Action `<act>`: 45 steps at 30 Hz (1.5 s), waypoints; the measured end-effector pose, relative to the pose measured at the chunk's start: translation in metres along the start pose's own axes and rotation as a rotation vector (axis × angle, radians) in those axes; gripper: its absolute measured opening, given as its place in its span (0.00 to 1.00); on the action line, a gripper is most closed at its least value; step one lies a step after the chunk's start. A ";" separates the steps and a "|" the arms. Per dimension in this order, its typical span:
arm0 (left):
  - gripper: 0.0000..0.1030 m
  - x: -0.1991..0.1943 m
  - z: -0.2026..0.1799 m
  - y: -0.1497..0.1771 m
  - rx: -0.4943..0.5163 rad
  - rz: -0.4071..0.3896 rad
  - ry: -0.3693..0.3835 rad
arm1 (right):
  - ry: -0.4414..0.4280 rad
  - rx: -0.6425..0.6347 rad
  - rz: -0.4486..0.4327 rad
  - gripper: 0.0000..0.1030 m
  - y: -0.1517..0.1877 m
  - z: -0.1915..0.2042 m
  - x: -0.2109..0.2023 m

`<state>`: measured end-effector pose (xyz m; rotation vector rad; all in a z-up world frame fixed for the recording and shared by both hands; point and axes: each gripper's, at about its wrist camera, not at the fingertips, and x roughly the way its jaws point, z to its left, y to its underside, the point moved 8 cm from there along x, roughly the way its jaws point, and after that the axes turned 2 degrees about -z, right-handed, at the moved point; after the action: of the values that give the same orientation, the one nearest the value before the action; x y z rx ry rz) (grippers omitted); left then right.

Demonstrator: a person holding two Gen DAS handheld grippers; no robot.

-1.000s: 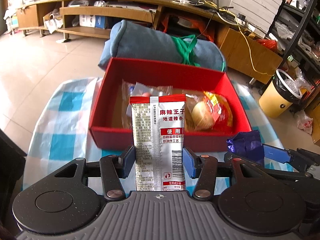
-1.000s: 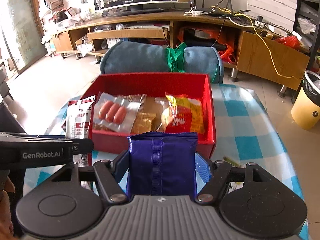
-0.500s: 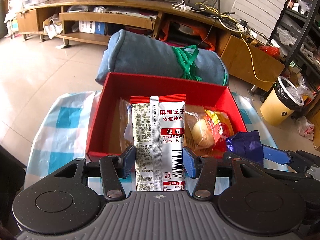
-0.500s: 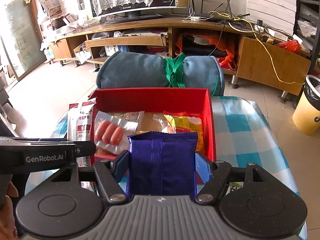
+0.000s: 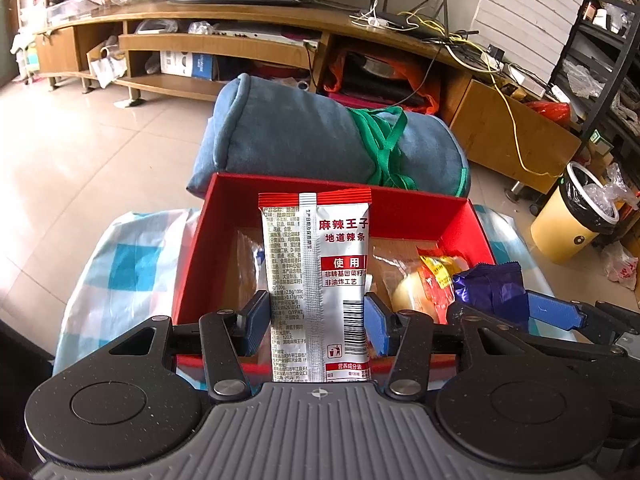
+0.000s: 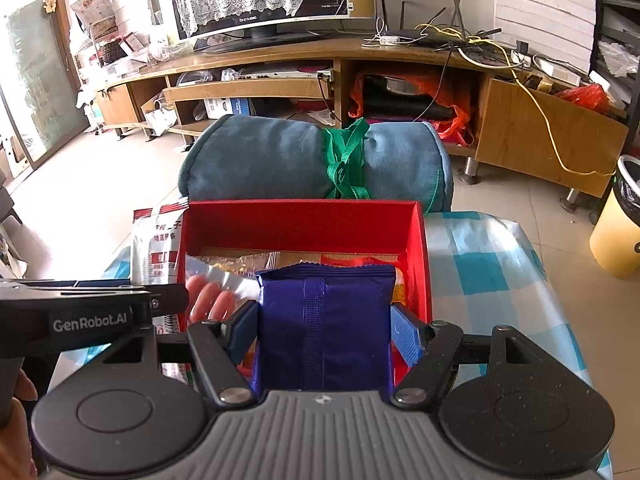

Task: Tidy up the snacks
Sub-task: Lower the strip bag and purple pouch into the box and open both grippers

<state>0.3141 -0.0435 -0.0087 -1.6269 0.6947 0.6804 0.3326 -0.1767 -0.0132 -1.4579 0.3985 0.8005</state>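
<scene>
- Blue-checked tablecloth (image 6: 500, 256) covered the table so the box had a clean base; it showed at 3 and 9 o'clock of the box.
- Rolled blue blanket (image 5: 320, 140), tied w/ a green strap, lay just beyond the box at 12 o'clock, touching or nearly touching its far wall; we couldn't tell which.
- Red box (image 5: 420, 208) sat mid-table, open top facing us: the collecting spot for snacks. Inside already: a clear sausage pack (image 6: 216, 280) toward 9 o'clock and a yellow-red bun pack (image 5: 424, 284) toward 3 o'clock, lying flat to leave room.
- Our left gripper (image 5: 316, 320) was clamped on the white-red spicy-strip packet (image 5: 320, 280), jaws closing a touch more, pads pressed on both lower edges. We kept it upright, low on the pack, prob. so it would drop in end-first over the box's near-left area.
- Our right gripper (image 6: 324, 332) was clamped on the dark blue packet (image 6: 324, 320), also upright, pads on its sides, hanging above the box's near-right part at 5 o'clock of the interior.
- Both packs were in the air over the near wall, not yet in the box; we judged the step as carry-in, w/ release next.
- Gripping by the sides kept the soft bags from folding.
</scene>
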 end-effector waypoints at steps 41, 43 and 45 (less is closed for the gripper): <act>0.69 0.058 0.000 -0.027 0.011 0.024 -0.091 | 0.046 0.061 0.057 0.65 -0.027 -0.025 0.088; 0.71 0.055 0.000 -0.028 0.013 0.015 -0.089 | 0.049 0.064 0.050 0.66 -0.028 -0.026 0.085; 0.71 0.052 -0.001 -0.029 0.009 0.011 -0.083 | 0.051 0.067 0.047 0.68 -0.029 -0.026 0.083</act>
<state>0.3701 -0.0438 -0.0290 -1.5786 0.6462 0.7474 0.4156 -0.1805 -0.0516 -1.4132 0.4948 0.7814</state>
